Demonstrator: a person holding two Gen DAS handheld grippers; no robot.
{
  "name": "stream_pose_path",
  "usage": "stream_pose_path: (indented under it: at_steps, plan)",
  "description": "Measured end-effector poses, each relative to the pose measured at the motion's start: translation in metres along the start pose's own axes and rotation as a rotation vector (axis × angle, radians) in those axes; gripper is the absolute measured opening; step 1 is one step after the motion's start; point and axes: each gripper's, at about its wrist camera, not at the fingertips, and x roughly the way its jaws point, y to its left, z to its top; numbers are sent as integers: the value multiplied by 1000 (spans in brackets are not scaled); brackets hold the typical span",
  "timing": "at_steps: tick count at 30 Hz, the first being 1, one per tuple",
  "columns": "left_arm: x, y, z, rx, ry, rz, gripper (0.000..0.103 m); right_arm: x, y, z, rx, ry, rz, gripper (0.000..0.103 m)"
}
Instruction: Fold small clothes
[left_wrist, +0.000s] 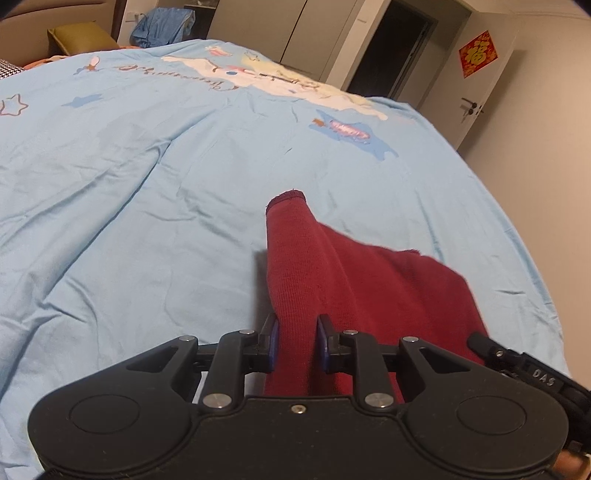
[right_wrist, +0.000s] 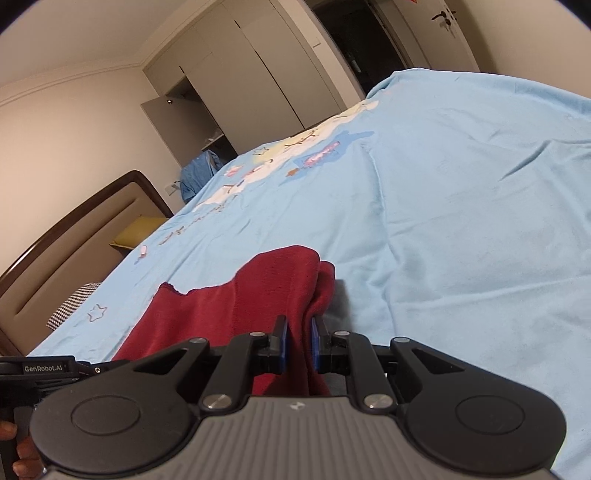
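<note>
A: Red knit garment (left_wrist: 354, 280) lies on the bed's light blue sheet (left_wrist: 147, 192), one end raised?

B: Yes. Left tool (left_wrist: 297, 341) is clamped on a rolled fold, held low and level over the bed.

A: And the right tool (right_wrist: 298, 341)?

B: Pinching the bunched edge (right_wrist: 314, 295), tilted; fingers at the frame's lower left, probably on its handle.

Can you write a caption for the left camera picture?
Left tool grips a dark red knitted garment on the light blue cartoon bedsheet.
</note>
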Motion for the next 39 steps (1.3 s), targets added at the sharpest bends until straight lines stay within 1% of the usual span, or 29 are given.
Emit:
stream_pose_path:
  at_steps: [5, 8, 12, 14, 16, 18, 19, 20, 21, 22, 24, 26, 27, 29, 31, 34, 36, 39]
  plan:
    - [15, 10, -11, -8, 10, 23, 25, 6, -4, -7, -18, 19, -23, 16]
    - [15, 8, -14, 2, 0, 33, 27, 7, -5, -11, -28, 26, -33, 18]
    - [12, 2, -13, 19, -5, 69, 32, 4, -4, -11, -37, 28, -37, 22]
    - [8, -2, -12, 26, -2, 88, 39, 1, -3, -8, -31, 25, -29, 28]
    - [4, -4, -11, 24, -2, 98, 52, -5, 0, -5, -41, 14, -29, 30]
    - [-4, -6, -11, 21, -8, 106, 62, -13, 4, -2, -50, 0, -25, 32]
    - [-9, -7, -11, 24, -15, 108, 66, -19, 7, 0, -55, -9, -23, 38]
    - [-15, -10, -11, 30, -25, 109, 68, -24, 10, 2, -62, -20, -24, 44]
    - [-22, -12, -11, 37, -35, 109, 72, -30, 14, 4, -71, -33, -26, 47]
    - [-28, -14, -11, 45, -46, 109, 77, -36, 17, 5, -78, -45, -28, 52]
    - [-43, -19, -10, 59, -71, 109, 83, -50, 25, 8, -91, -67, -32, 60]
    - [-60, -24, -10, 72, -98, 113, 87, -64, 33, 11, -106, -89, -40, 72]
    - [-68, -27, -11, 78, -112, 114, 90, -72, 37, 12, -116, -101, -42, 75]
    - [-85, -31, -11, 90, -142, 115, 95, -87, 46, 14, -134, -124, -47, 85]
    - [-103, -36, -13, 103, -177, 117, 101, -104, 55, 14, -153, -153, -53, 91]
    - [-129, -43, -19, 131, -217, 117, 102, -127, 67, 12, -176, -189, -59, 100]
    - [-144, -47, -23, 149, -239, 118, 102, -142, 74, 8, -193, -211, -64, 102]
    - [-167, -51, -35, 175, -271, 120, 102, -163, 84, -1, -219, -239, -76, 103]
